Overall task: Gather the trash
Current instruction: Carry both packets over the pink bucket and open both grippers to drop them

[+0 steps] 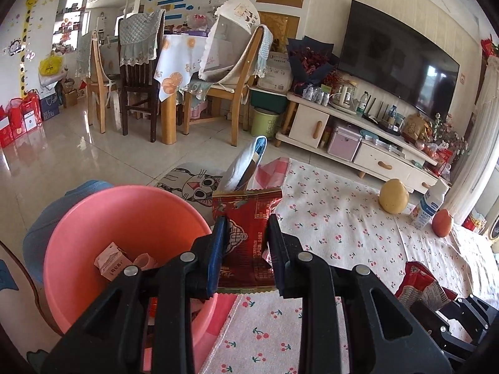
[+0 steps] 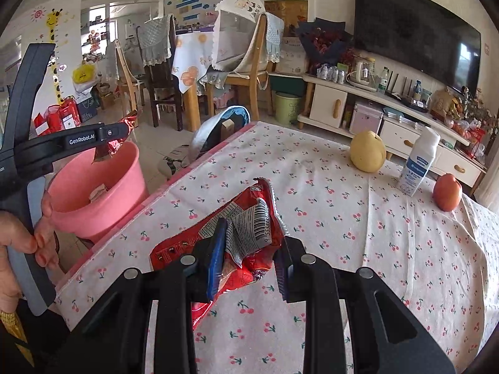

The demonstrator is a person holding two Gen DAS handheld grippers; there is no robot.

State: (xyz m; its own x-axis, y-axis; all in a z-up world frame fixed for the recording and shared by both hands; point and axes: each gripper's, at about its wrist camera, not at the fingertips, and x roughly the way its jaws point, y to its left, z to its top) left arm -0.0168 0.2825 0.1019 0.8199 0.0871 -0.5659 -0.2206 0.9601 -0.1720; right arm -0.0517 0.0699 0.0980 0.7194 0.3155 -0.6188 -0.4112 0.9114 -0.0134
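A: Left gripper (image 1: pixel 244 218)?
B: Clamped on a glossy dark-red foil wrapper (image 1: pixel 246 218), upright between the pads; pink plastic tub (image 1: pixel 62 249) at nine o'clock.
A: Right gripper (image 2: pixel 251 230)?
B: Pinching a crinkled red snack bag (image 2: pixel 246 218), sticking out toward twelve, over the cherry-print cloth (image 2: pixel 343 249).

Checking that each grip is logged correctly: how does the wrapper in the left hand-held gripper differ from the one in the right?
The dark red wrapper in the left hand-held gripper is flat, with gold print; it is carried in the air beside the pink bin. The bright red wrapper in the right hand-held gripper is crumpled, shows a white barcode panel, and is low over the cherry-print tablecloth. Both are empty snack packets clamped between the fingers.
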